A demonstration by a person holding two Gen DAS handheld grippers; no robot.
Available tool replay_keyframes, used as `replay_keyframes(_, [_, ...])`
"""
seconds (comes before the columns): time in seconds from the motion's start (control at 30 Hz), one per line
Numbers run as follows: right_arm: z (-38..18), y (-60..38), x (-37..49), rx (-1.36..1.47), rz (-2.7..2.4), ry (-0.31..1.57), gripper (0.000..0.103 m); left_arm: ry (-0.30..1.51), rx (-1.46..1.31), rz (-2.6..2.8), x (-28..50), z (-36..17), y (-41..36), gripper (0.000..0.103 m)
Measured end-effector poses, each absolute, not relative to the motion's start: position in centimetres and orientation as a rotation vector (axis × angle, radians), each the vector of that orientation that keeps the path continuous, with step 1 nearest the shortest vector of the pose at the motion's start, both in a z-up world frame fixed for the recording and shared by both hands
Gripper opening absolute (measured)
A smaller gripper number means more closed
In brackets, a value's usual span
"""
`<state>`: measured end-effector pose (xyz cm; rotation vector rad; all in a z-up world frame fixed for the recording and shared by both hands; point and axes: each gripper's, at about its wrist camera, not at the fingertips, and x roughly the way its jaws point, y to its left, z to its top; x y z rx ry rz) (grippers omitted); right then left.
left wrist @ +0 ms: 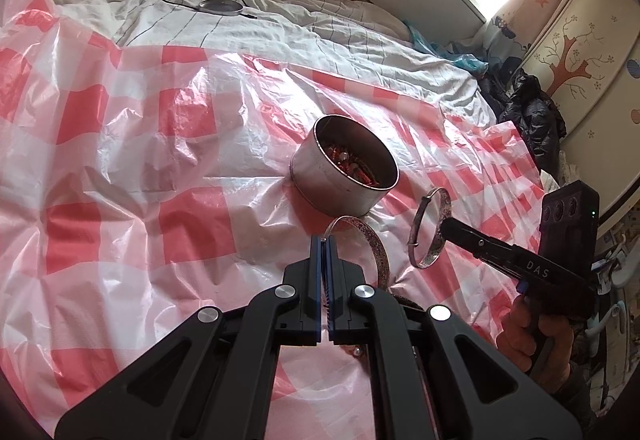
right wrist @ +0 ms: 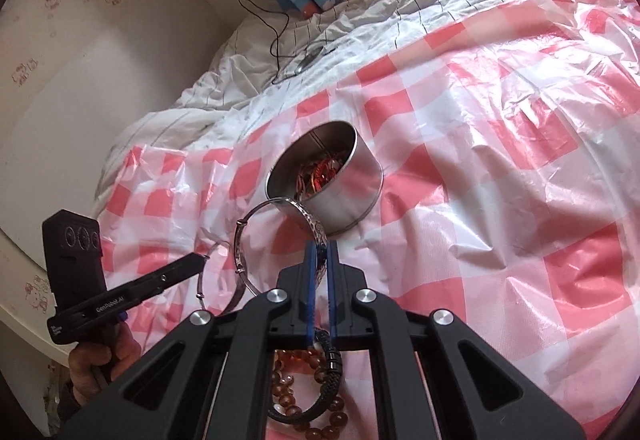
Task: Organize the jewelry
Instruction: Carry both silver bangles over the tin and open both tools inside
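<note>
Two closed grippers (left wrist: 325,240) (right wrist: 320,246) pinch bangles (left wrist: 374,240) (right wrist: 276,236)

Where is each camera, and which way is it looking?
Left wrist: rides the left gripper, looks along its fingers at the tin; the person's right hand and right gripper show.
Right wrist: rides the right gripper, faces the tin; the left hand shows.
Shared: the tin, both silver bangles, the checkered sheet.
</note>
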<state>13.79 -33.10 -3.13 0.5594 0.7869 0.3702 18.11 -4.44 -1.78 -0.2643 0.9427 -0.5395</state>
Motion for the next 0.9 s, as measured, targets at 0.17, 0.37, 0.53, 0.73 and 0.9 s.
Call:
replay_keyframes(0.17, [-1.3,-33.9,13.9,0.562,0.339,0.697,0.006,0.908,-0.277,-0.55,19.7,-0.3,-6.0,0.001])
replay_keyframes(0.37, [-1.2,-34.8,15.2,0.562,0.306,0.683,0.006,0.86,-0.29,-0.55,23.1,1.0,-8.7,0.002])
replay_keyframes(0.53, [-0.9,-34.5,17.0,0.518,0.285,0.68,0.006,0.882,-0.267,-0.523,26.4,-0.3,-11.2,0.002])
replay_keyframes(0.73, [-0.8,-32.1,20.1,0.411,0.252,0.715,0.006,0.926,-0.24,-0.486,27.4,-0.9,-11.1,0.005])
replay_keyframes(0.9, [-2.2,-30.0,21.8,0.332,0.26,0.799,0.007,0.896,-0.253,-0.47,25.3,0.6,-8.5,0.021])
